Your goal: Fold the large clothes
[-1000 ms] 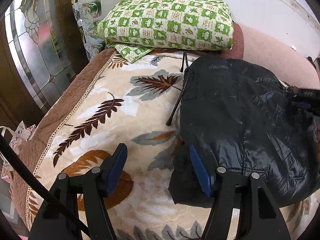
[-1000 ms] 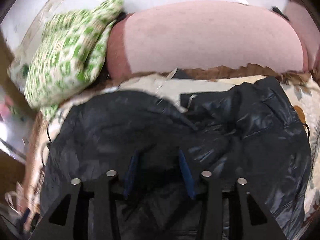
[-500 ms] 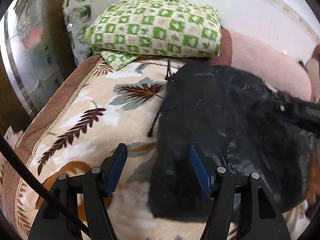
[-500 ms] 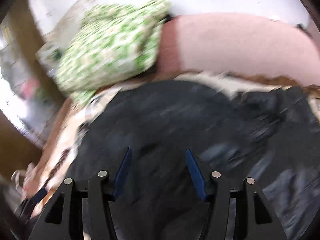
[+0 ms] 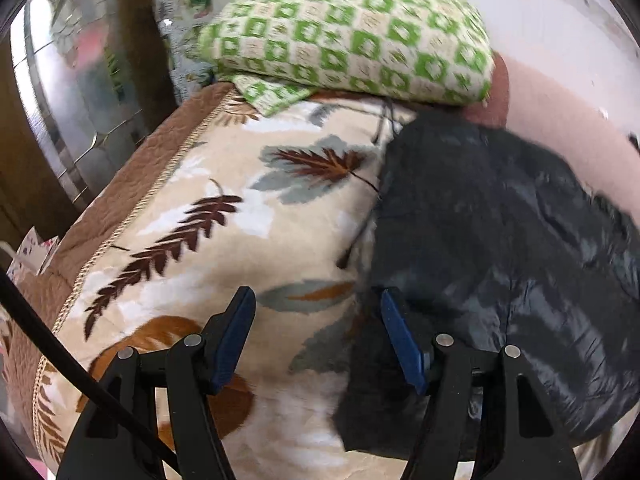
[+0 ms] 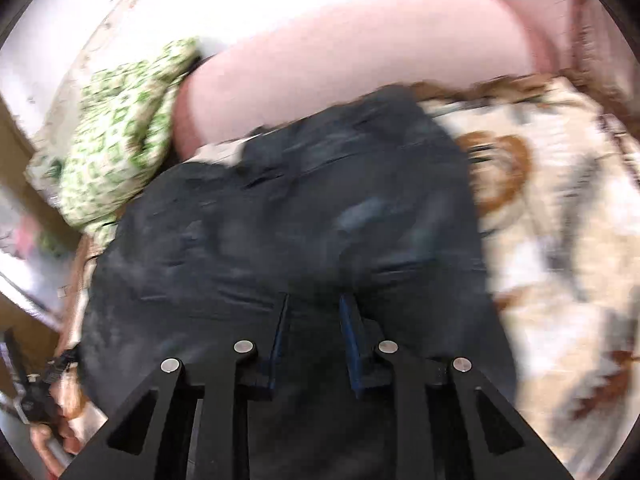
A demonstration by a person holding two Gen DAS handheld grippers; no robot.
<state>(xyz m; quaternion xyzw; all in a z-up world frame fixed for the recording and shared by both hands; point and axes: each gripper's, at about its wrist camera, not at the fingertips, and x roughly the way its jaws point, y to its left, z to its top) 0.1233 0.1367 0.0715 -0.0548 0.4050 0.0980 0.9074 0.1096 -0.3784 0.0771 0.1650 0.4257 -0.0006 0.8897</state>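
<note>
the black puffy jacket (image 5: 500,264) lies bunched on the leaf-print blanket (image 5: 224,216) that covers the bed, its far edge up near the green checked pillow (image 5: 352,40) and the pink bolster (image 6: 360,64). a second ago the right claw stood over a looser, wider spread of black fabric with its jaws further apart; since then it has swept across the bed and the jacket looks gathered into a narrower heap, which i'd guess means one side has been brought over and a fold is under way.

the right gripper (image 6: 314,320) is closing now, jaws narrowed to a slim gap low over the jacket's near part; the picture is too smeared to say whether cloth is pinched between them (i can't tell). the left gripper (image 5: 316,340) stands open and holds nothing, one finger (image 5: 398,344) right at the jacket's edge, the other over bare blanket.
</note>
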